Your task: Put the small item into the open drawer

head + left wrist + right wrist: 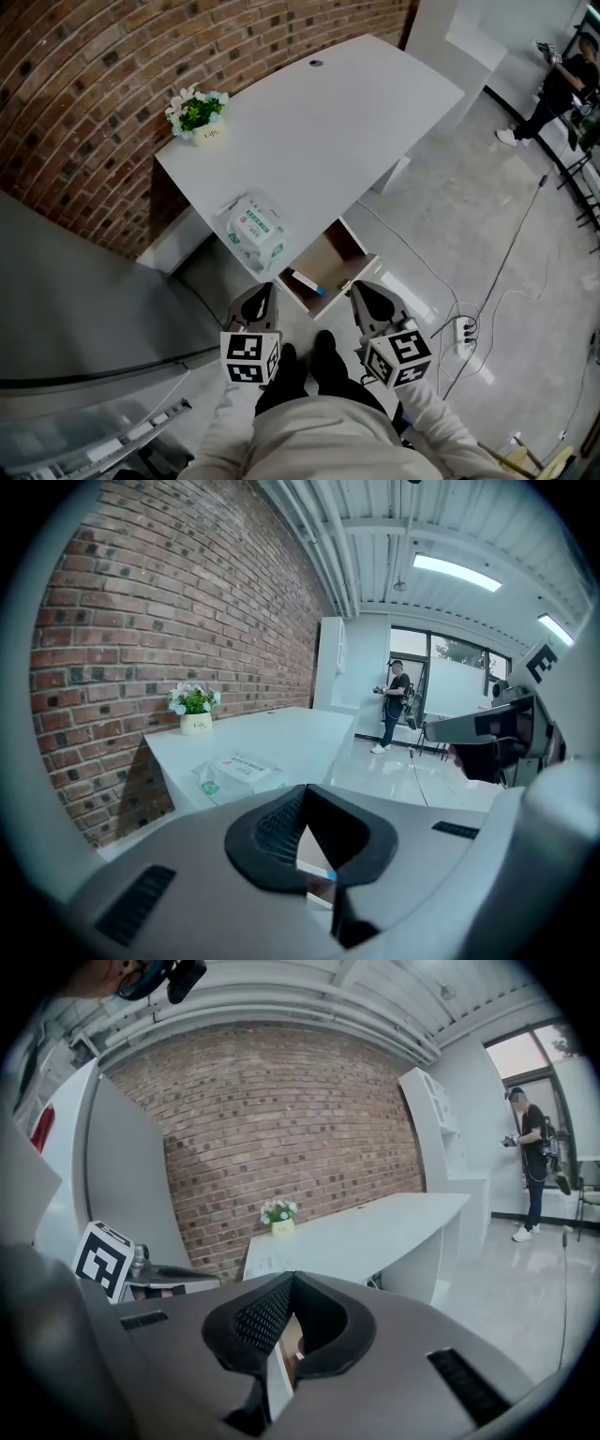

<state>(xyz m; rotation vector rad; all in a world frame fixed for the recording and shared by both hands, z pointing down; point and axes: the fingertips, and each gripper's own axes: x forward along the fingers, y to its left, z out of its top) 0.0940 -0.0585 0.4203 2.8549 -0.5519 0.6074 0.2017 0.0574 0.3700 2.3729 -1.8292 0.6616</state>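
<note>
The open drawer (330,262) juts out from under the white desk (319,122), its wooden bottom showing. A small white box with blue and red ends (306,281) lies inside it by the near left corner. My left gripper (263,292) hangs just left of the drawer's front, jaws shut and empty. My right gripper (359,292) hangs at the drawer's near right corner, also shut with nothing in it. In the left gripper view the left gripper (307,803) points at the desk, and a sliver of the box shows below the pads. The right gripper (291,1283) points toward the brick wall.
A pack of wet wipes (255,230) lies on the desk's near corner and a small flower pot (197,112) stands at its far left. A grey cabinet (75,300) stands at left. Cables and a power strip (462,330) lie on the floor at right. A person (553,94) stands far off.
</note>
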